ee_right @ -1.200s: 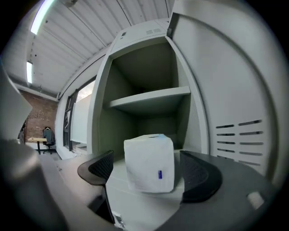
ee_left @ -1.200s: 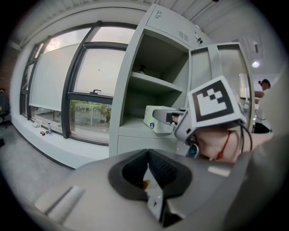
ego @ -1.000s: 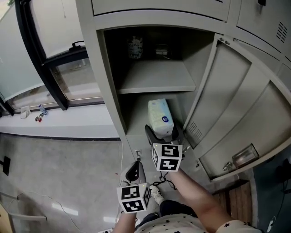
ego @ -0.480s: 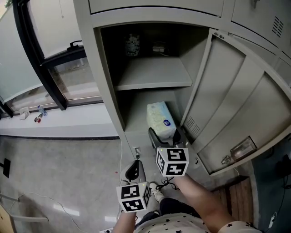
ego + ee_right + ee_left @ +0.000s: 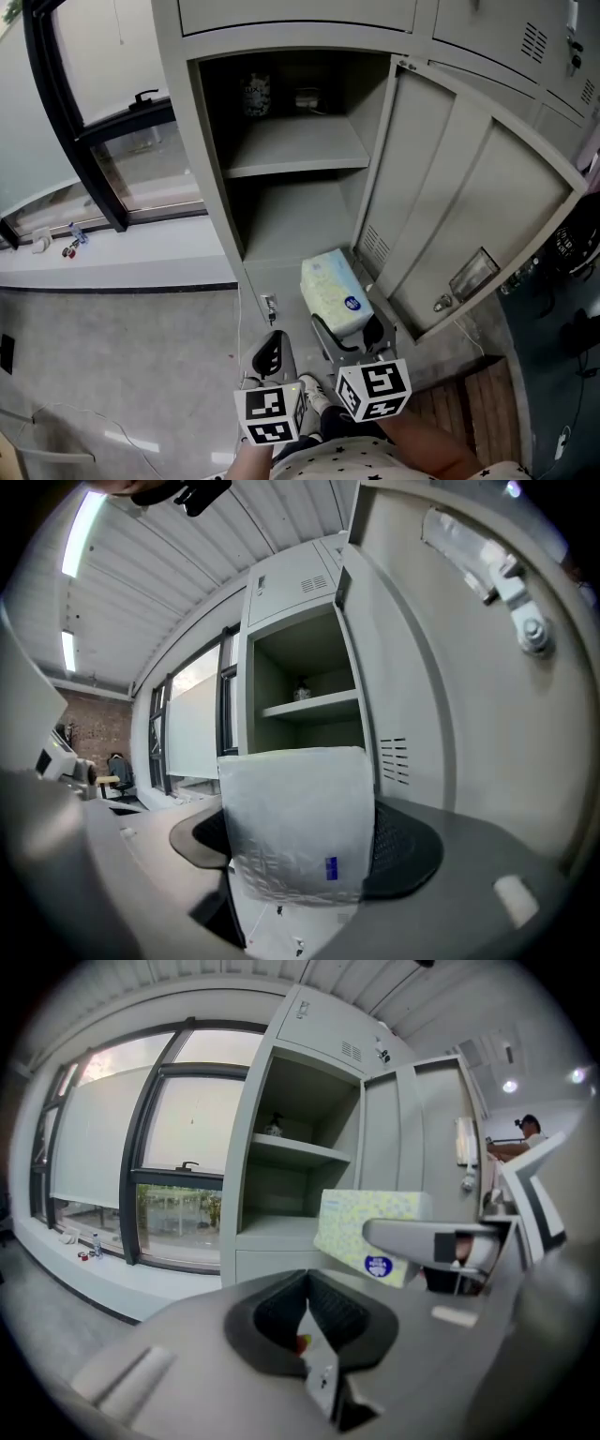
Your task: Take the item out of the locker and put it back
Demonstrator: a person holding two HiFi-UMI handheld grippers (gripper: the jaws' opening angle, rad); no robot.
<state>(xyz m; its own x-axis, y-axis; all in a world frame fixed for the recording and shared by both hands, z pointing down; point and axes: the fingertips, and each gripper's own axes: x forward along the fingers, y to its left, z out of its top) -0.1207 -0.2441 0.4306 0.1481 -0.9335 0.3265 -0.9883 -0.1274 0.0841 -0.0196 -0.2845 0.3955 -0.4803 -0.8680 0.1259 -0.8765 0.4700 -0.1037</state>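
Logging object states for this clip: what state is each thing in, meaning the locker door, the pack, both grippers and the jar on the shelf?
locker door: swung wide open.
tissue pack: outside the locker, clamped between the right gripper's jaws.
right gripper: shut on the tissue pack.
left gripper: jaws together, nothing in them.
jar: standing at the back of the upper shelf.
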